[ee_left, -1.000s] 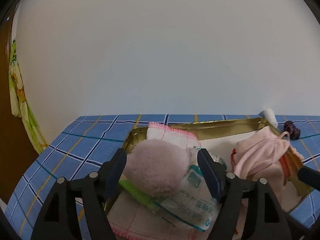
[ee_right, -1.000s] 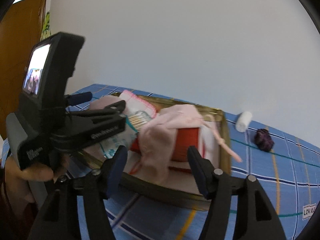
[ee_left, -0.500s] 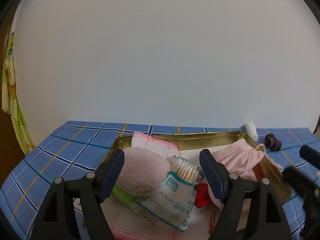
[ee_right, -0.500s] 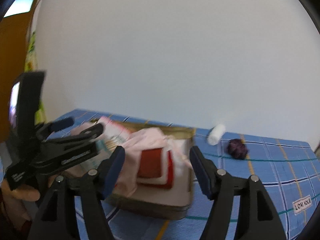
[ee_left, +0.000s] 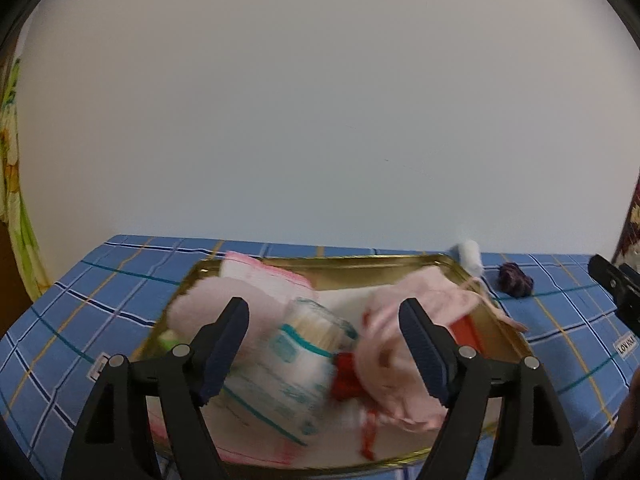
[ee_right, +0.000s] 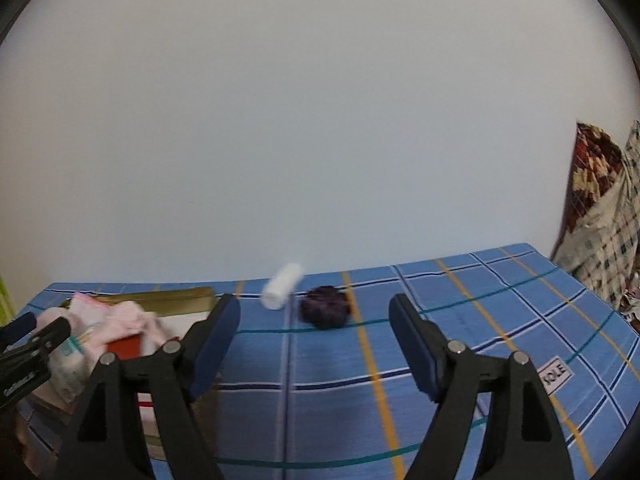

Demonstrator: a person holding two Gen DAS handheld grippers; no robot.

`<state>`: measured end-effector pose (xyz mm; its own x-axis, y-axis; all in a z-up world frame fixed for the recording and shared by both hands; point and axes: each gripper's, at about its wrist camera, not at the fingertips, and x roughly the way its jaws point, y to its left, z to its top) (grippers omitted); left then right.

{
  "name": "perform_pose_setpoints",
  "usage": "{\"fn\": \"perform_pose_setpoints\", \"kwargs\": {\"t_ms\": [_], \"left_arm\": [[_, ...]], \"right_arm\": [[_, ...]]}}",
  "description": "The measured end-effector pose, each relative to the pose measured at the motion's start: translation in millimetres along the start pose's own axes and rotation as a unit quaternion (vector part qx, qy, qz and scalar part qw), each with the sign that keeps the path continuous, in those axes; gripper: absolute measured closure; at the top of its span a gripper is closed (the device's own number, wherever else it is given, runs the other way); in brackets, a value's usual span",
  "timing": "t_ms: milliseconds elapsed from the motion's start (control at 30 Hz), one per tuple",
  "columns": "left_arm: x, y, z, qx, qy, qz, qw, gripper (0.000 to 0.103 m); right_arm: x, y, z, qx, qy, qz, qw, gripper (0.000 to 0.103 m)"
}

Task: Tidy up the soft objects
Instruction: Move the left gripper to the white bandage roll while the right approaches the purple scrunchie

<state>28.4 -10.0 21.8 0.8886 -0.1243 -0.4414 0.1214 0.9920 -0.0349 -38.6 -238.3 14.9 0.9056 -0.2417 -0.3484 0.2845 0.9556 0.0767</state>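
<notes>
The left tool (ee_left: 324,344) hangs spread and empty over the shallow gold metal tray (ee_left: 360,270). The tray holds a fluffy pale-pink puff (ee_left: 200,304) at 9 o'clock, a clear packet of cotton swabs (ee_left: 288,364) in the middle and crumpled pink cloth (ee_left: 404,320) at 3 o'clock. The right tool (ee_right: 314,344) has its jaws opening, nothing between them, above the blue plaid-covered worktop (ee_right: 460,320). Beyond its tips, at 12 o'clock, a white cotton roll (ee_right: 281,286) lies just beside a dark purple scrunchie (ee_right: 325,306), both outside the tray.
</notes>
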Motion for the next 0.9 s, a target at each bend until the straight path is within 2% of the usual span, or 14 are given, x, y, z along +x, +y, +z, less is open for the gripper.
{"fn": "perform_pose_setpoints", "kwargs": {"t_ms": [133, 433, 600, 767, 900], "left_arm": [[-0.1, -14.5, -1.8, 0.001, 0.017, -0.02, 0.9996, 0.024], [-6.5, -45.5, 5.6, 0.025, 0.01, -0.02, 0.9994, 0.024], [-0.1, -63.6, 21.3, 0.031, 0.011, -0.022, 0.9992, 0.024], [12.2, -82.9, 43.2, 0.042, 0.012, -0.024, 0.9987, 0.024], [27.1, -94.3, 61.7, 0.048, 0.02, -0.022, 0.9984, 0.024]], "right_arm": [[-1.0, -17.1, 0.9, 0.01, 0.005, -0.019, 1.0, 0.025], [21.1, -41.5, 5.8, 0.001, 0.036, -0.032, 0.999, 0.025], [46.8, -44.9, 10.8, -0.006, 0.076, 0.0, 0.997, 0.025], [79.0, -31.7, 15.5, -0.046, 0.102, 0.013, 0.994, 0.025], [111.4, -18.1, 19.5, -0.072, 0.14, 0.034, 0.987, 0.025]]}}
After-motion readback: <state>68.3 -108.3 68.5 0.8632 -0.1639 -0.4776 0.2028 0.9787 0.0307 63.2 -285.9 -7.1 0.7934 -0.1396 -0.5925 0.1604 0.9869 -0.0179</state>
